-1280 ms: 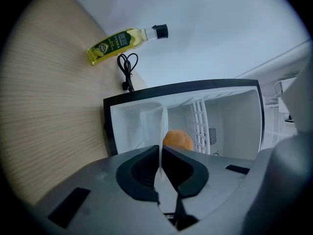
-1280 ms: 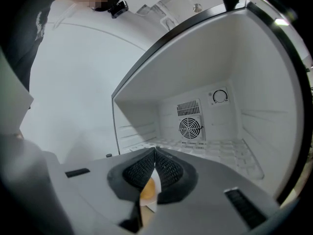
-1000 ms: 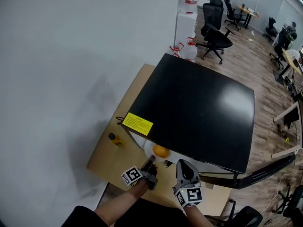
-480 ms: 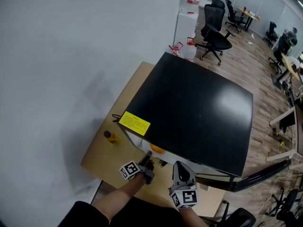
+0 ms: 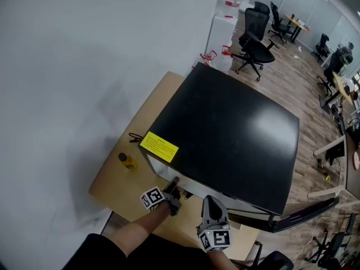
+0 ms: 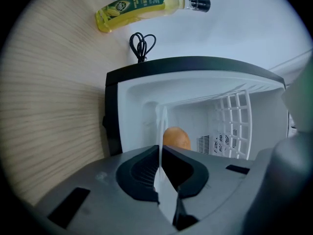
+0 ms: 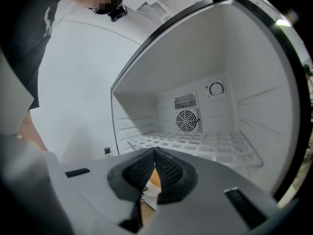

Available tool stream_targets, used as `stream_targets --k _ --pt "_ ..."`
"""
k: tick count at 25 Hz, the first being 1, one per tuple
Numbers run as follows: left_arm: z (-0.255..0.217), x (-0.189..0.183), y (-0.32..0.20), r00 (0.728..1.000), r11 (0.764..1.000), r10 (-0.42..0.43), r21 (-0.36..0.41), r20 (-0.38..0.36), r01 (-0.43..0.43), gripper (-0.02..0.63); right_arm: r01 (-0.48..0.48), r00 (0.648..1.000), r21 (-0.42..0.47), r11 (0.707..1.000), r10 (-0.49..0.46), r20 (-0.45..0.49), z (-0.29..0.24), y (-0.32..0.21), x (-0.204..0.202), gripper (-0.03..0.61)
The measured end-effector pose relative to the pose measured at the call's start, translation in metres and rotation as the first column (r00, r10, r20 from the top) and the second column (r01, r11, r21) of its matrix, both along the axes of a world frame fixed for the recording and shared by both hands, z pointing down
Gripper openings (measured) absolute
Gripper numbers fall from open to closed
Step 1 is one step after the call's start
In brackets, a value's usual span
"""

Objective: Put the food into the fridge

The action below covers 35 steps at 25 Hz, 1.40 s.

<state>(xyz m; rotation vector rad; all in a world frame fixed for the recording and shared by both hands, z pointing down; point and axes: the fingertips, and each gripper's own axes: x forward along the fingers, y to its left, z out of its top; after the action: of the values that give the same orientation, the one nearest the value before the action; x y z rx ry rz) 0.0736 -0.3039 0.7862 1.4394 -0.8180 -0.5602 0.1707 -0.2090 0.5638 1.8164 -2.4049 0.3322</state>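
A black mini-fridge [image 5: 225, 128] stands on a wooden table [image 5: 115, 179], and its white inside faces me. My left gripper [image 5: 171, 185] is at the opening's left side. In the left gripper view my left gripper [image 6: 161, 148] is shut on the thin white rim of a plate [image 6: 161, 126]. A round orange food [image 6: 176, 137] sits on the plate, just inside the fridge. My right gripper [image 5: 209, 206] is beside it. In the right gripper view my right gripper [image 7: 154, 153] has its jaws shut tip to tip. A bit of the orange food [image 7: 153, 176] shows behind them.
A yellow oil bottle [image 5: 127, 161] and a coiled black cable [image 6: 142, 45] lie on the table left of the fridge. The fridge door [image 5: 298, 212] stands open at the right. Inside are a white wire shelf [image 7: 195, 143] and a fan grille [image 7: 187, 120]. Office chairs [image 5: 256, 38] stand far behind.
Both grippers have moved forward to the fridge opening. The plate with the orange food has slid under the fridge's top edge and no longer shows in the head view.
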Motion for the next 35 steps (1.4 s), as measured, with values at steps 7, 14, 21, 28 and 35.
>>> stream_targets --k 7,14,21,28,35 --pt "0.004 0.005 -0.005 1.0 1.0 0.003 -0.001 0.005 -0.003 0.021 -0.009 1.0 -0.013 1.0 0.009 -0.007 0.005 0.002 0.005 0.06" --pt "0.0 0.009 -0.014 0.997 0.999 -0.019 -0.026 0.07 0.021 0.023 -0.028 1.0 -0.026 0.999 0.028 0.01 0.008 0.003 0.003 0.06" --pt "0.007 0.007 -0.016 0.994 0.992 -0.02 -0.124 0.11 0.033 0.021 -0.032 0.999 -0.024 0.999 0.032 0.011 0.006 0.005 -0.003 0.06" --pt "0.011 0.01 -0.026 0.993 0.98 -0.053 -0.187 0.102 0.072 0.021 -0.059 0.998 -0.059 0.996 0.058 -0.027 0.014 0.013 0.01 0.06" --pt "0.011 0.017 -0.035 0.992 0.976 -0.037 -0.209 0.122 0.062 0.021 -0.074 0.997 -0.078 0.994 0.072 -0.025 0.021 0.022 0.018 0.06"
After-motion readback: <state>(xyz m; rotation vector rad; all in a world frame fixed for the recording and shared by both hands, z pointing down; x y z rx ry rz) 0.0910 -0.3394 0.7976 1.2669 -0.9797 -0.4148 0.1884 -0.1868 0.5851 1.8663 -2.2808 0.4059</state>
